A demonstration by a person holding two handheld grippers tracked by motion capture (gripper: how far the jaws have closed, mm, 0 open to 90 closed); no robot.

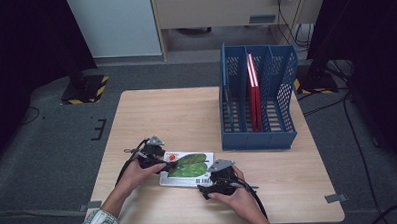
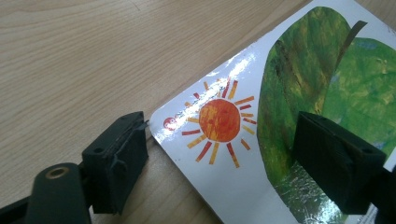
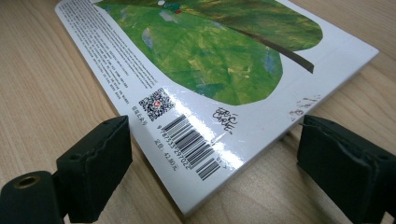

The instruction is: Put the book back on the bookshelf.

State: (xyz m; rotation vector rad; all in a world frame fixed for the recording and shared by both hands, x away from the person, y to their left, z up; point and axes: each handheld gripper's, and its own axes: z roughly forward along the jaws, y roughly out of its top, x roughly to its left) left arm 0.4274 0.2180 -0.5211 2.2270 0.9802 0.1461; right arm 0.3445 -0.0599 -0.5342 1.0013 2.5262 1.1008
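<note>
a thin picture book lies flat on the wooden desk, near the person's edge and well apart from the blue file rack that stands toward the far right with a red book upright in one of its middle slots. the book's glossy white cover shows a big green leaf, an orange sun at one corner and a barcode at another. the left hand-held gripper sits at the book's left end; in the left gripper view its jaws are spread, one black pad off the cover's edge over bare wood, the other over the green leaf, and neither seems to press on the cover, though the far pad's underside is hidden. the right hand-held gripper sits at the book's near right corner; in the right gripper view its jaws are also spread, straddling the barcode corner with a gap of wood showing on each side, so nothing is pinched. both of the person's hands rest low on the desk.
</note>
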